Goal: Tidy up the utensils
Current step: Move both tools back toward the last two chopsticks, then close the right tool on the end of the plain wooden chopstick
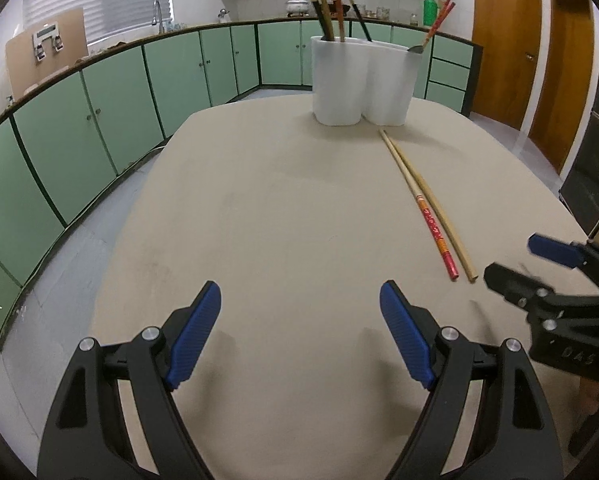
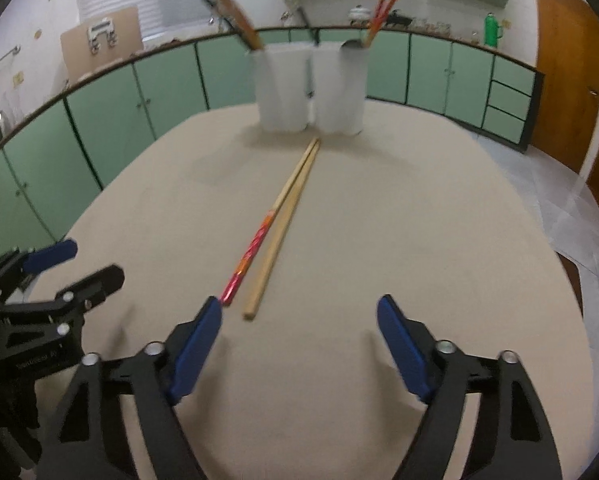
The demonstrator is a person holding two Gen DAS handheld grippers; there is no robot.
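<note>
Jaws of both grippers gape empty, chopsticks (image 2: 277,226) just ahead of the right pair.

bare table (image 1: 283,208), holder (image 1: 359,80) at far edge

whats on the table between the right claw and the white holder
Two chopsticks, side by side: a red-patterned chopstick and a plain wooden chopstick, running from the right claw toward the white utensil holder. The right wrist view shows it best.
</note>
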